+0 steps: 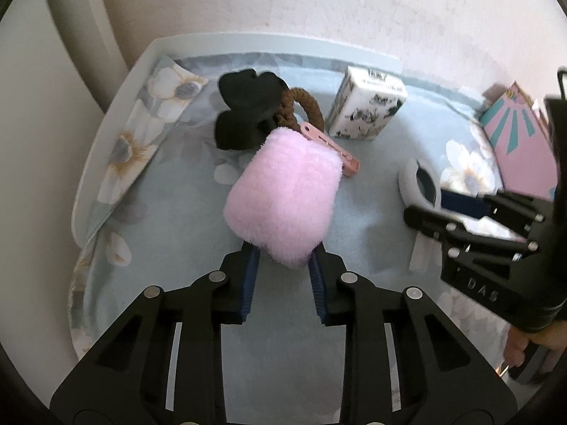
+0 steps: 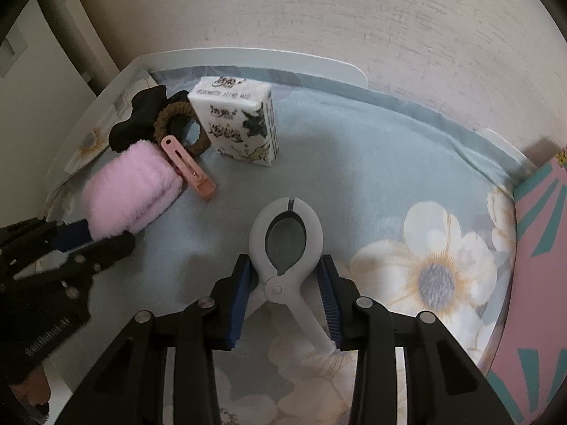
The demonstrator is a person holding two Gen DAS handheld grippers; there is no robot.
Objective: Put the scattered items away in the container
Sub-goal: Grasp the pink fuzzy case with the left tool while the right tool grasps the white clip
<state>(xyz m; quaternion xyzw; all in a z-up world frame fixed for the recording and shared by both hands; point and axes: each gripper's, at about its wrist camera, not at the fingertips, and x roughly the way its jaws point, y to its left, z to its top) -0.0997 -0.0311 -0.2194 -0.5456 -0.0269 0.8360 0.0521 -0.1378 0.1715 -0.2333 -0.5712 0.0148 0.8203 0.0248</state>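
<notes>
The right gripper (image 2: 283, 297) pinches a white clamp (image 2: 285, 248) on the flowered cloth (image 2: 354, 163) (pink fluffy pouch (image 2: 131, 194) off left).

My blue pads (image 1: 248, 283) flanked a pale pink fluffy pouch (image 1: 283, 198); mid-frame lay a white clamp (image 2: 287, 244), at upper left a black-on-white printed tissue pack (image 2: 241, 124), all on a light-blue flowered cloth (image 2: 372, 163).

Hair clip (image 2: 188, 167) between fluffy pouch (image 2: 131, 191) and tissue pack (image 2: 239, 124); clamp (image 2: 287, 248) nearer.

pink fluffy pouch (image 1: 283, 198): gripped, tilted | white spring clamp (image 2: 285, 248): flat, gripped
</notes>
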